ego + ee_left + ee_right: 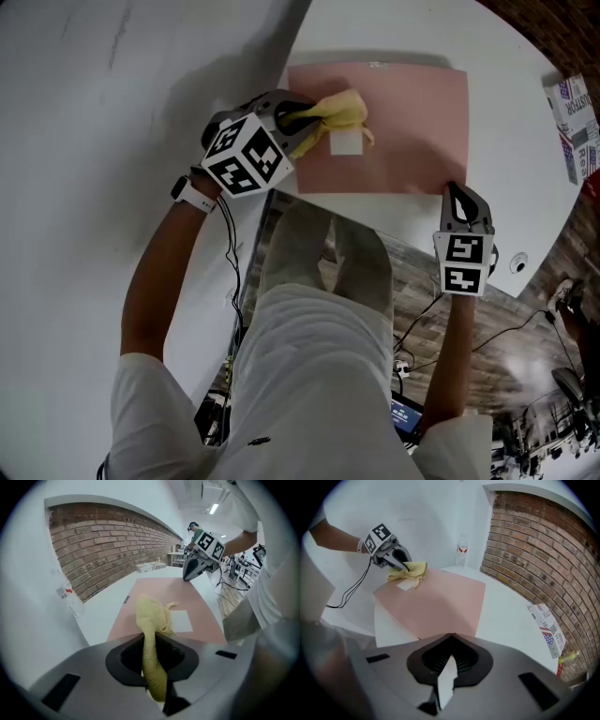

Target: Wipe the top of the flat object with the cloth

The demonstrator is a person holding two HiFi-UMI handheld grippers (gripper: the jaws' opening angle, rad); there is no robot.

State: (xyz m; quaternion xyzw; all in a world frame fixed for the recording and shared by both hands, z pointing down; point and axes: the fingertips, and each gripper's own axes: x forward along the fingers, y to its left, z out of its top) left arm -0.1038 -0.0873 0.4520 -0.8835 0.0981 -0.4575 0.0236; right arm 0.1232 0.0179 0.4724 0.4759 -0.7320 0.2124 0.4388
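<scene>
A pink flat mat [408,122] [190,592] [440,602] lies on the white round table [141,112]. My left gripper [309,122] [152,637] [401,559] is shut on a yellow cloth [339,110] [151,613] [411,570]. The cloth rests on the mat's left part, beside a white label [345,142] [182,620]. My right gripper [457,190] [451,635] [187,576] is shut, its tips touching the mat's near edge close to the right corner.
A printed box [577,122] [548,625] lies at the table's right edge. A water bottle [462,550] stands beyond the mat near the brick wall [525,541]. The table's front edge runs just under the mat. Cables [234,272] hang below the table.
</scene>
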